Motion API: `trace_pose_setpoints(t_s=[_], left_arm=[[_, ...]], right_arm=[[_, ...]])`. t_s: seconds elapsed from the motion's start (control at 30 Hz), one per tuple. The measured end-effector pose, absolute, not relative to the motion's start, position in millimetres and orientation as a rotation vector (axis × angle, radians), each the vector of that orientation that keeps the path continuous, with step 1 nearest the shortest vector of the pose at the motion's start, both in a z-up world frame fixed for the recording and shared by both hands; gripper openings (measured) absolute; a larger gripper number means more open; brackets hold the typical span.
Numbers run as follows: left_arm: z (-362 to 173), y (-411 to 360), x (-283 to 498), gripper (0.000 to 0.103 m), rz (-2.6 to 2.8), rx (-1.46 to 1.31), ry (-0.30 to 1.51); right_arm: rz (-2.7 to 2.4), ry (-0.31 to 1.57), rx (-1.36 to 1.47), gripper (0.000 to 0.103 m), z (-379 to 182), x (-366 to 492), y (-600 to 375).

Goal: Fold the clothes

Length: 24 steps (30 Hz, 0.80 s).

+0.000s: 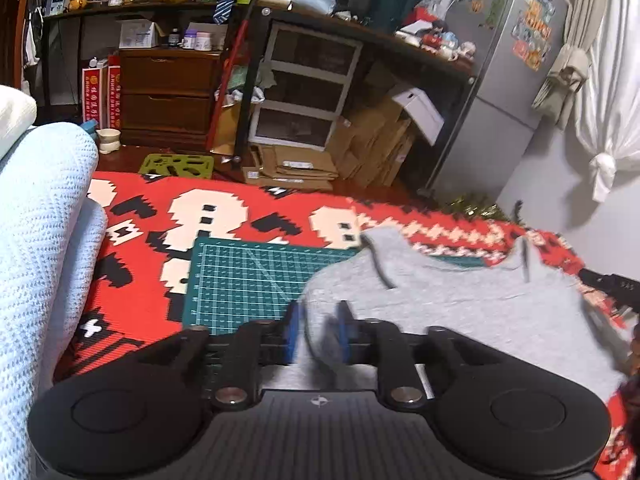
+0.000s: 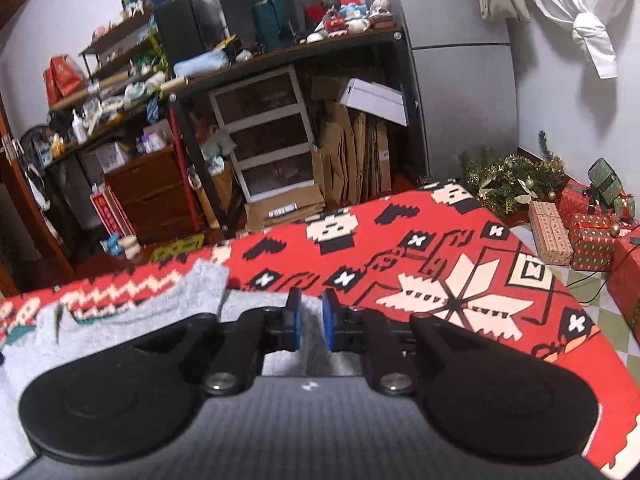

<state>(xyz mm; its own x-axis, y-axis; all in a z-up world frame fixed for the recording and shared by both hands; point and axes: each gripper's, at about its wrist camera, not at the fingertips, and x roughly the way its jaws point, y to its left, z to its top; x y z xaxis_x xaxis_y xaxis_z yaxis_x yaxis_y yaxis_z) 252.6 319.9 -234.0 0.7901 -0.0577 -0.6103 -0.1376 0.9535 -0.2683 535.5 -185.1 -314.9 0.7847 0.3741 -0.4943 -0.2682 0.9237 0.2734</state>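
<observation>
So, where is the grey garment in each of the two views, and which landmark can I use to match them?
Left wrist view: the grey garment fills the lower right, lying over the green cutting mat and reaching between the left gripper fingers.
Right wrist view: it lies at the lower left, extending between the right gripper fingers.
Shared landmark: the white three-drawer unit under the dark shelf.

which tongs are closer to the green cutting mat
Left. The left tongs sit at the green cutting mat's near edge, over the grey garment. The right tongs are over the garment's far side.
</observation>
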Motion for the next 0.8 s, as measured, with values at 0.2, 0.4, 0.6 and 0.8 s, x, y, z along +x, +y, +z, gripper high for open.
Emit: trace_pose_setpoints(t_s=[0.2, 0.4, 0.6, 0.8], left_arm=[[-223.7, 314.4, 220.4, 0.033, -0.017, -0.349, 0.681], [-224.9, 295.5, 173.3, 0.033, -0.076, -0.292, 0.707], [-230.7, 274.6, 139.6, 0.033, -0.075, -0.233, 0.721], [-244.8, 258.8, 130.1, 0.034, -0.046, -0.15, 0.723]], right_arm=[[0.393, 0.548, 0.241, 0.027, -297.9, 514.1, -193.3], [0.483, 0.547, 0.217, 0.032, -286.3, 455.8, -202.3], [0.44, 0.535, 0.166, 0.032, -281.8, 396.9, -231.0], [0.355, 0.579, 0.18, 0.032, -294.5, 370.8, -260.7]])
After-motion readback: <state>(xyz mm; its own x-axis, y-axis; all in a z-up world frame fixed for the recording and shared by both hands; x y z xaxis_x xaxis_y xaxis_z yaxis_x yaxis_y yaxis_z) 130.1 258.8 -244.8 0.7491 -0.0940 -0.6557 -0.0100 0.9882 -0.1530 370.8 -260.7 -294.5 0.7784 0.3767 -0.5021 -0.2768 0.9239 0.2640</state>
